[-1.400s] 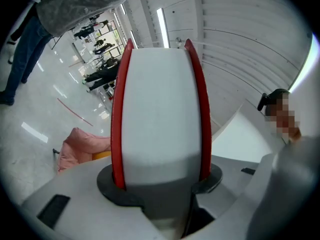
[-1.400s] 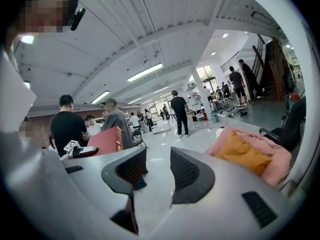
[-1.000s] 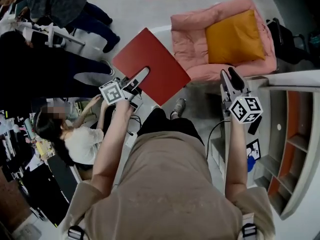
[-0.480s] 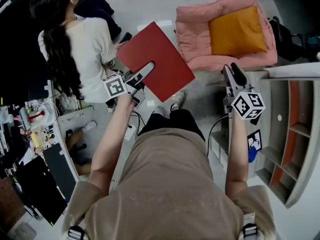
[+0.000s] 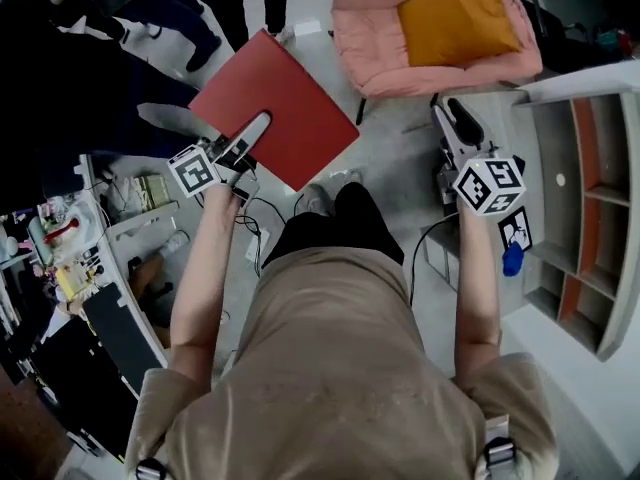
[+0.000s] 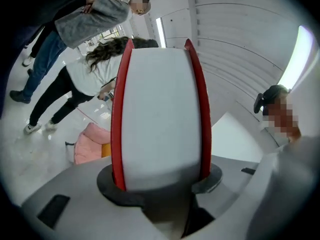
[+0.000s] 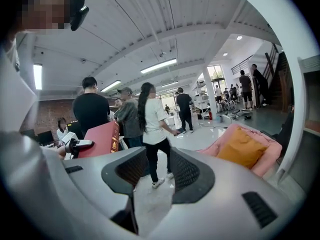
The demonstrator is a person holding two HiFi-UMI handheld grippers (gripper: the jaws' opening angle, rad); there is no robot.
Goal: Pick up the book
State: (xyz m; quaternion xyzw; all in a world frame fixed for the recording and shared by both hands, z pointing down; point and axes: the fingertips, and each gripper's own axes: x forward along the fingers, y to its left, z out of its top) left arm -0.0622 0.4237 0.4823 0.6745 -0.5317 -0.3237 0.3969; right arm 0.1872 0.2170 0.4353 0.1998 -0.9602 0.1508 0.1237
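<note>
- My left gripper was clamped on the book, one jaw on each red cover with the white page block between them. The book hung in the air above the floor, resting on nothing.
- I had it by one edge only, and most of it stuck out past the jaws. I judged that the overhanging weight could lever it round in the pads, so it might droop or slide out and drop.
- The covers looked smooth. A quick swing or a sudden stop could have been enough to work the book loose.
- My right gripper had its jaws apart with nothing between them. The book therefore had no second support, and any slip on the left would have gone uncaught.
- People stood close on the book's side. A wide sweep could have knocked its far corner into someone, and a knock there could have twisted it out of my grip.
- The shelf was near my right gripper, so bringing that hand across carelessly risked a bump.
- The chair with its cushion lay just beyond the book and could have caught a low carry.
</note>
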